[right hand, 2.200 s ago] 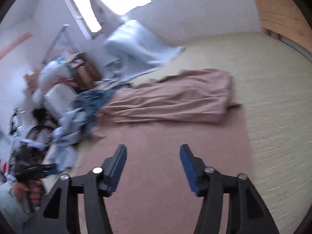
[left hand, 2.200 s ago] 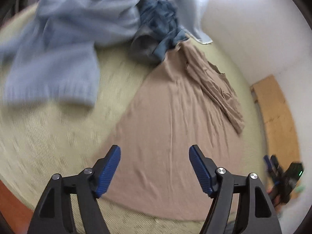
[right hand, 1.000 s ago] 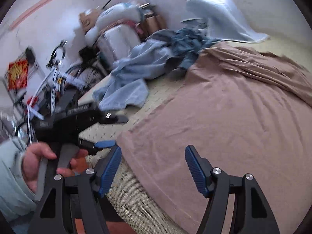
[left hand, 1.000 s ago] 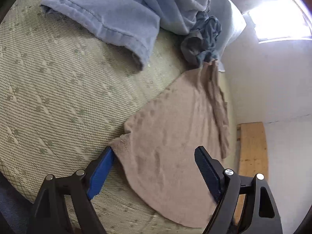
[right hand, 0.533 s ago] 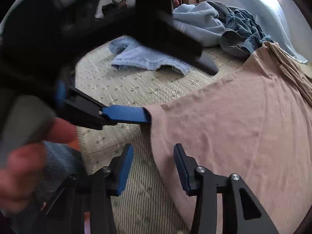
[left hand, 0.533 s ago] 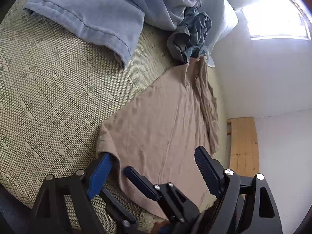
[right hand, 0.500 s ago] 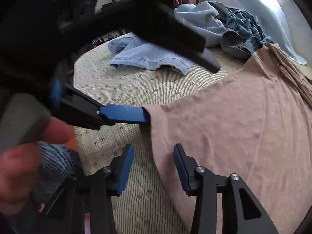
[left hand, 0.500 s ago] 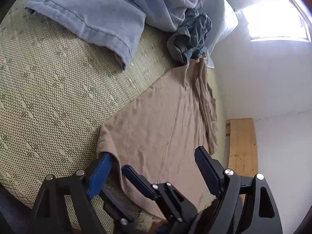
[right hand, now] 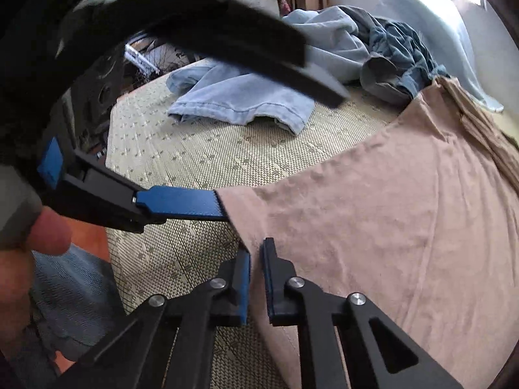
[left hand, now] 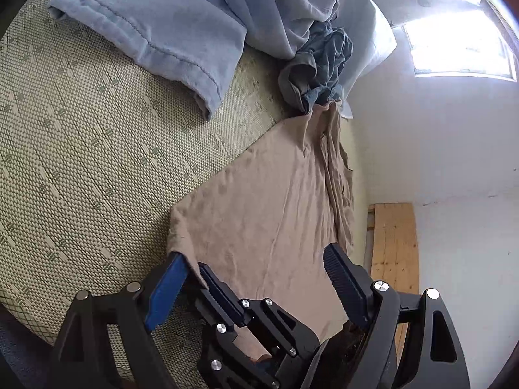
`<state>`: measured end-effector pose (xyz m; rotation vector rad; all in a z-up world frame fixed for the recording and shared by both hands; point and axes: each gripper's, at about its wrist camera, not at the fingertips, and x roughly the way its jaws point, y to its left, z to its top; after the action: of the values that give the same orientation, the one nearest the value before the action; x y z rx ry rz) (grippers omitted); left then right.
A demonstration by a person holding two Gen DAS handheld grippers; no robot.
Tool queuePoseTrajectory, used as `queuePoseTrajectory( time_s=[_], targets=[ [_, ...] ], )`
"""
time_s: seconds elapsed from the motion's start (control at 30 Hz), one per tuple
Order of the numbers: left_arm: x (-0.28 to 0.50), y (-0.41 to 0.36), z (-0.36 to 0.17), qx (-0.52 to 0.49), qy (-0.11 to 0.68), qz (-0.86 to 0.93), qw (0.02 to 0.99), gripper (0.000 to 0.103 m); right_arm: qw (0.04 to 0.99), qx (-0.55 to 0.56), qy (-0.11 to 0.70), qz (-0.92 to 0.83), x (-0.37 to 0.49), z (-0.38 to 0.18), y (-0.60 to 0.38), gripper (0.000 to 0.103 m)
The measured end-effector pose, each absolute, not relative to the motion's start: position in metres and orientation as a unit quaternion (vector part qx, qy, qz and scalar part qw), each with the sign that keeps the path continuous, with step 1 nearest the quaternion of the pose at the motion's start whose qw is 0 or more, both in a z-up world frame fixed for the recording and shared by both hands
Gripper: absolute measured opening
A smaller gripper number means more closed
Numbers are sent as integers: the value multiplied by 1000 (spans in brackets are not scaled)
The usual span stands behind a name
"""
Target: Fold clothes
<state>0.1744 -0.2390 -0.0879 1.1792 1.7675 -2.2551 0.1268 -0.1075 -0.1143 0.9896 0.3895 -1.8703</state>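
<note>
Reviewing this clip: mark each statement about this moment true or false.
1. The left gripper has its jaws wide open. True.
2. The right gripper has nothing between its jaws. False: they are closing on the near edge of the tan garment.
3. The tan garment lies on a bare wooden floor. False: it is spread on a woven mat.
4. A crumpled dark blue garment sits at the tan garment's far end. True.
5. A light blue garment lies on the mat. True.
</note>
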Motion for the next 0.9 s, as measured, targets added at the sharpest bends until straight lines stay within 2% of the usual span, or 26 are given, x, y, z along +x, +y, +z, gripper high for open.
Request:
queuePoseTrajectory(
  time_s=[0.5, 0.9],
  targets=[
    [190, -242, -82, 354, 587, -728, 17, 87, 483, 413, 117, -764, 123, -103, -99, 4],
    [235, -254, -68, 340, 580, -739, 39, 87, 471, 424, 84, -769, 114, -99, -94, 4]
  ],
)
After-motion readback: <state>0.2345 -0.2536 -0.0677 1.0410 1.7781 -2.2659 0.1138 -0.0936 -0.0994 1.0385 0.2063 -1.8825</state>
